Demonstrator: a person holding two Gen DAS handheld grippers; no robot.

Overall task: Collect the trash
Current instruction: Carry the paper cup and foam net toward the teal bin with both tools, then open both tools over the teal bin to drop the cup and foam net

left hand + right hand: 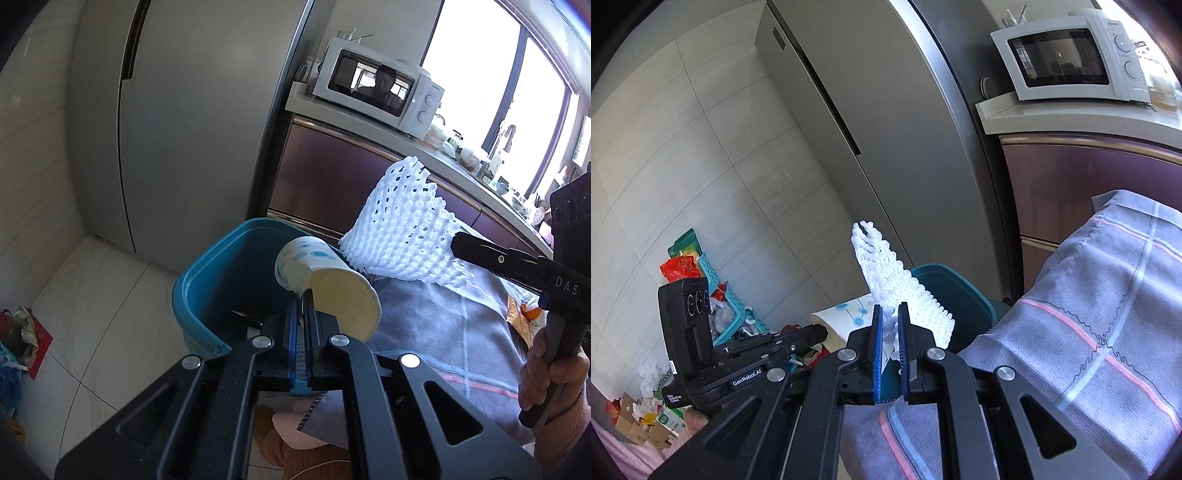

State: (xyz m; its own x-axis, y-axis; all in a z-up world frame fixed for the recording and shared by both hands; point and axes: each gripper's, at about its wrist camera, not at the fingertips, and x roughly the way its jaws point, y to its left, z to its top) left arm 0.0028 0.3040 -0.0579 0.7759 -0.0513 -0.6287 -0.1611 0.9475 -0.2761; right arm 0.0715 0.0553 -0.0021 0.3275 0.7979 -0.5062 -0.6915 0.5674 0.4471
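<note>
The left gripper (304, 306) is clenched on the rim of a paper cup (325, 277), which lies tilted with its mouth toward the camera. The right gripper (890, 325) is clenched on a white foam net sleeve (901, 291).

Step in hand, as judged: transport of both trash items to the teal bin (207, 280), which stands on the floor beside the cloth-covered table (443, 332).

Position: in the left wrist view the cup sits over the bin's near right rim; the sleeve hangs just right of it, over the cloth edge.

Next move calls for centring each item over the bin opening, then releasing.
</note>
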